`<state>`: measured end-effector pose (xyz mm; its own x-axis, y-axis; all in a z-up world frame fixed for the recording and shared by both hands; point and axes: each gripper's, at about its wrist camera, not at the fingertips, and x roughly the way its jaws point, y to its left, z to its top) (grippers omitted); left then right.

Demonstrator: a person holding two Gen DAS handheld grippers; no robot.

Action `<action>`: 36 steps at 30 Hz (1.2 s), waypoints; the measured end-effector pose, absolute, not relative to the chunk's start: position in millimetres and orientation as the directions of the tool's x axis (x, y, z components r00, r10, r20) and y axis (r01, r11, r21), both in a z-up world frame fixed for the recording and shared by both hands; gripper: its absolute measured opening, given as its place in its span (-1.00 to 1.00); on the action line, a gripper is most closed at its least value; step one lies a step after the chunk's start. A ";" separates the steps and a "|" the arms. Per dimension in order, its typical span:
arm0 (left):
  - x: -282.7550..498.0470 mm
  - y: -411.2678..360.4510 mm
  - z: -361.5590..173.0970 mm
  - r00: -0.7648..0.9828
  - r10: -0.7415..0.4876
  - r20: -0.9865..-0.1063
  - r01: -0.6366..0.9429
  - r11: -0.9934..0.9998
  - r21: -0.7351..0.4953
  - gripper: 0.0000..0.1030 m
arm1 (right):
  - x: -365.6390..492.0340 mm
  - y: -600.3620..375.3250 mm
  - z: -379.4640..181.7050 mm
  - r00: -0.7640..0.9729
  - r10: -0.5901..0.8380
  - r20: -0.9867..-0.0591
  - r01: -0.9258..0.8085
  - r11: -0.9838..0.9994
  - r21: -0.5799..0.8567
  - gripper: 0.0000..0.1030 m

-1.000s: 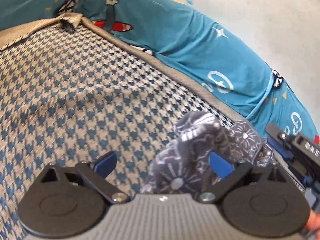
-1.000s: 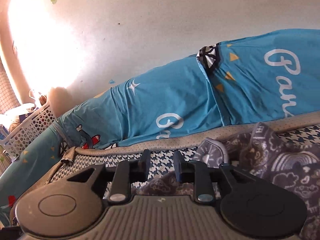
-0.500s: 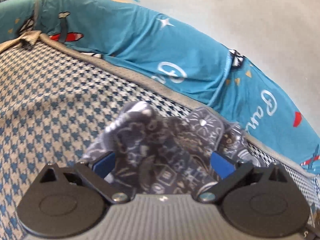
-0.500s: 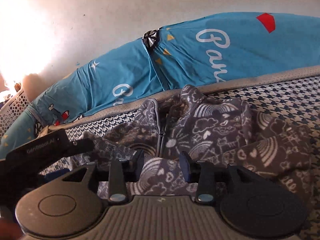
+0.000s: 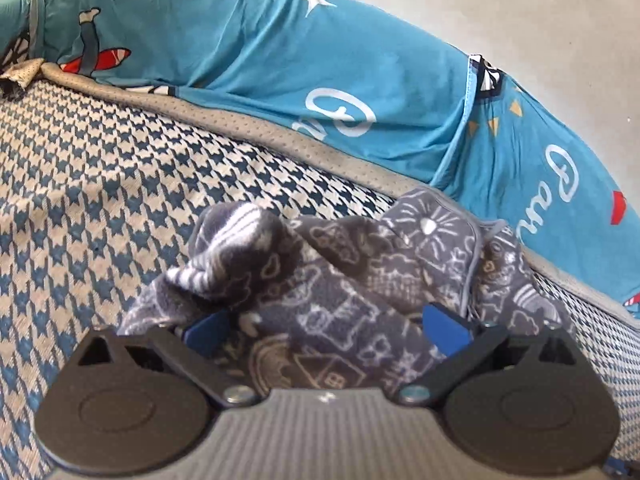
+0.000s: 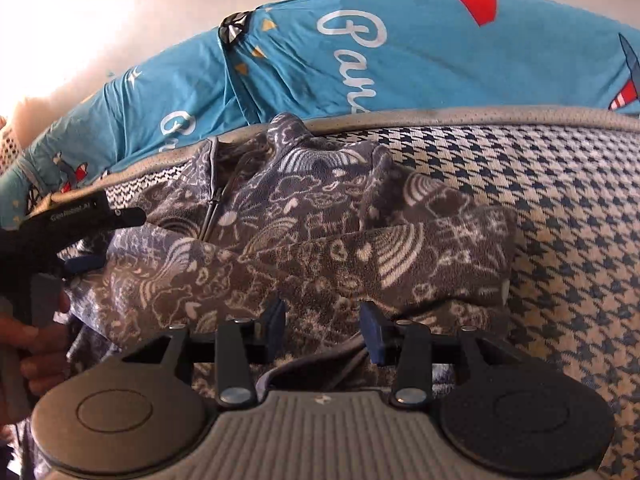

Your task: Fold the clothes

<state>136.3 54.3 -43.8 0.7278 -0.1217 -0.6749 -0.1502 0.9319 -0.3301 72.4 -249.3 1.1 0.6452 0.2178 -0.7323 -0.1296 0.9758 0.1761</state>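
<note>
garment: grey fleece top (image 6: 320,232) with white doodle print, zip at neck; lies crumpled on the houndstooth mat (image 6: 560,200), centre of right wrist frame, collar toward the upper left; one sleeve folded across the body
left gripper (image 5: 326,326): jaws wide apart; fleece bunched between the blue pads (image 5: 444,326), lower centre of left wrist frame; not clamped
right gripper (image 6: 324,326): jaws partly apart; cloth edge sits between them; pinch not confirmed
hand (image 6: 28,344): lower left of right wrist frame, holding the left gripper's handle
surroundings: grey perforated border (image 5: 280,136) edges the mat; teal printed sheet (image 5: 360,60) beyond it, upper half of both frames; pale wall (image 6: 160,4) above
</note>
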 end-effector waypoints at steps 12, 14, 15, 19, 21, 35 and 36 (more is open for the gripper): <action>137.2 91.7 -53.1 0.721 -0.036 -0.692 -0.318 0.870 -0.377 0.99 | 65.0 -294.7 7.9 0.664 0.157 -0.731 -0.026 0.982 0.187 -0.21; 136.1 89.4 -50.4 0.721 -0.034 -0.692 -0.310 0.877 -0.367 0.99 | 63.1 -293.8 13.6 0.685 0.167 -0.710 -0.046 0.981 0.186 -0.21; 135.2 87.6 -49.0 0.721 -0.031 -0.692 -0.309 0.879 -0.362 0.99 | 62.0 -292.4 16.3 0.695 0.177 -0.697 -0.059 0.980 0.191 -0.21; 129.7 76.0 -38.4 0.728 -0.039 -0.685 -0.288 0.889 -0.356 0.99 | 58.5 -275.4 22.5 0.707 0.277 -0.651 -0.168 0.960 0.226 -0.21; 126.1 70.4 -32.9 0.737 -0.050 -0.674 -0.268 0.894 -0.359 0.99 | 55.3 -261.5 22.4 0.702 0.312 -0.640 -0.230 0.950 0.210 -0.21; 119.5 20.2 -55.7 0.692 -0.037 -0.721 -0.126 0.977 -0.172 0.99 | 57.8 -213.3 -22.0 0.554 0.305 -0.774 -0.317 0.938 0.142 -0.18; 118.7 18.6 -55.9 0.693 -0.032 -0.720 -0.123 0.979 -0.161 0.99 | 58.0 -213.2 -21.6 0.554 0.304 -0.775 -0.318 0.938 0.140 -0.18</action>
